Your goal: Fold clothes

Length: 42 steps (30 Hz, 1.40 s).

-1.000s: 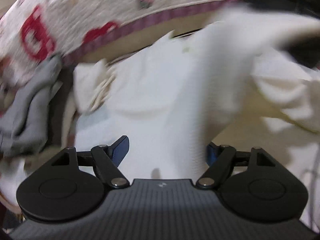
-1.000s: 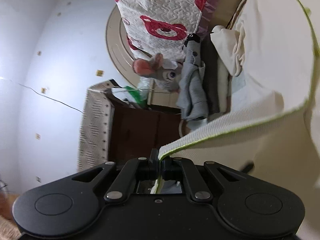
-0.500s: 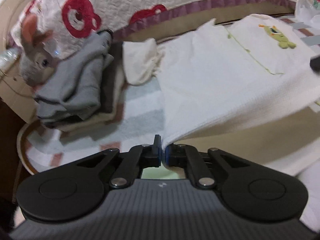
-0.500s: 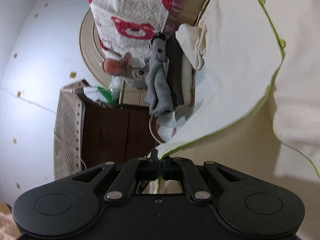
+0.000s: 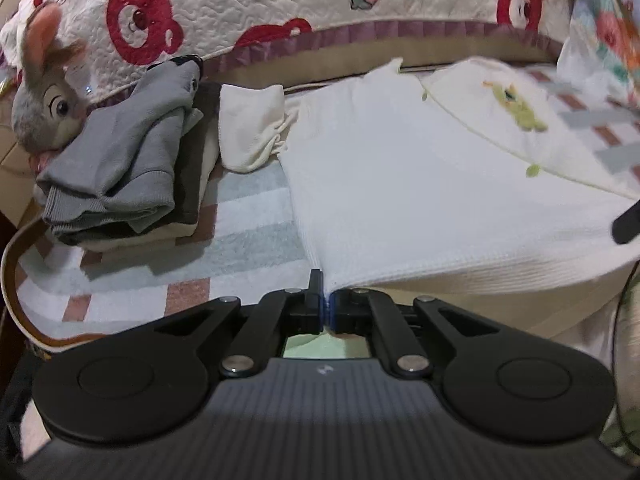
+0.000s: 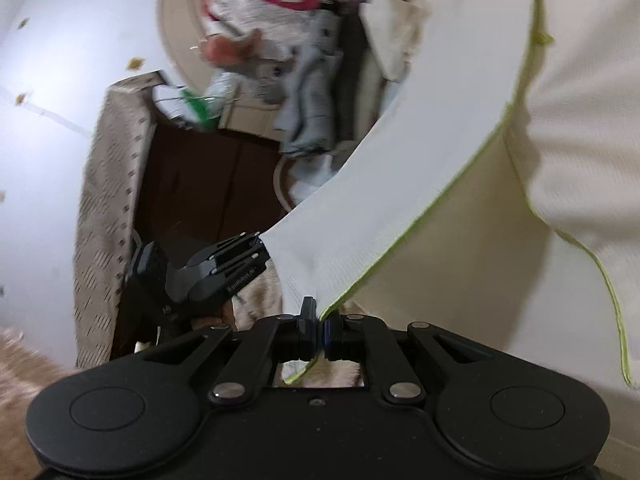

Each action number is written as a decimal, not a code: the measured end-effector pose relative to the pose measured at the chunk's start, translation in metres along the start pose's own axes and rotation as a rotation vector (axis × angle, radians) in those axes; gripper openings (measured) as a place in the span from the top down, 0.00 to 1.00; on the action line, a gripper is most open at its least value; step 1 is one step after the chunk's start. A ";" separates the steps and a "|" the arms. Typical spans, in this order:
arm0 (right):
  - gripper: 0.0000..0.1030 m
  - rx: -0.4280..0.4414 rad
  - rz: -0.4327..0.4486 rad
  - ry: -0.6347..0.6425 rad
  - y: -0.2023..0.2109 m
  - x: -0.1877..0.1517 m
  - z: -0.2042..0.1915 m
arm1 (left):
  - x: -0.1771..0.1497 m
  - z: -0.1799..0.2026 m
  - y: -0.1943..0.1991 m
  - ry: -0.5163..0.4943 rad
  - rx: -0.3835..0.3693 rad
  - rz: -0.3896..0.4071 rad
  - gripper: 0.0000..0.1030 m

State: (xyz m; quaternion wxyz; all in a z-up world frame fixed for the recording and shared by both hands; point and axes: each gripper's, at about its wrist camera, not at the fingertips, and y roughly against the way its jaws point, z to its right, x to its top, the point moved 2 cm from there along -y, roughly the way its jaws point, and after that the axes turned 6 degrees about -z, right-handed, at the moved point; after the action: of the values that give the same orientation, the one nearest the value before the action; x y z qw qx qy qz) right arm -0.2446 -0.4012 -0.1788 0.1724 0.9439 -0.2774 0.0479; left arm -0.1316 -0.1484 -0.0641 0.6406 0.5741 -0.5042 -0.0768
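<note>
A white waffle-knit garment (image 5: pixel 420 184) with green piping and a small green animal patch (image 5: pixel 516 108) is stretched over the bed. My left gripper (image 5: pixel 326 300) is shut on one corner of its hem. In the right wrist view my right gripper (image 6: pixel 318 320) is shut on the green-edged corner of the same white garment (image 6: pixel 400 184). The hem hangs taut between the two grippers, and the left gripper (image 6: pixel 224 264) shows beyond the cloth at the left of that view.
A stack of folded grey and dark clothes (image 5: pixel 128 168) lies at the left on the striped bed cover (image 5: pixel 248 240), with a cream bundle (image 5: pixel 252 128) beside it. A plush mouse (image 5: pixel 44 92) leans on the bear-print quilt (image 5: pixel 280 4). A dark wooden cabinet (image 6: pixel 200 184) stands past the bed edge.
My left gripper went from open over the white cloth to shut on its hem corner, then lifted it. My right gripper kept its hold and swung, drawing the garment flatter.
</note>
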 end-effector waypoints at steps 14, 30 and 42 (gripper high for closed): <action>0.89 -0.096 0.055 -0.026 0.019 -0.016 0.025 | -0.007 0.009 -0.039 0.046 -0.228 -0.378 0.69; 0.52 -0.721 0.296 0.166 0.150 -0.051 -0.002 | 0.082 0.143 -0.085 -0.084 -0.565 -0.105 0.53; 0.51 -0.575 0.347 -0.224 0.105 -0.040 0.070 | 0.056 0.140 -0.111 -0.052 -0.497 -0.124 0.53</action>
State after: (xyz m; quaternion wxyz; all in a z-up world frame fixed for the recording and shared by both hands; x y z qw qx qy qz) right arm -0.3355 -0.4879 -0.2208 0.3891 0.7950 -0.4528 -0.1076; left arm -0.1535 -0.3150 -0.1464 0.7427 0.4268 -0.4501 -0.2523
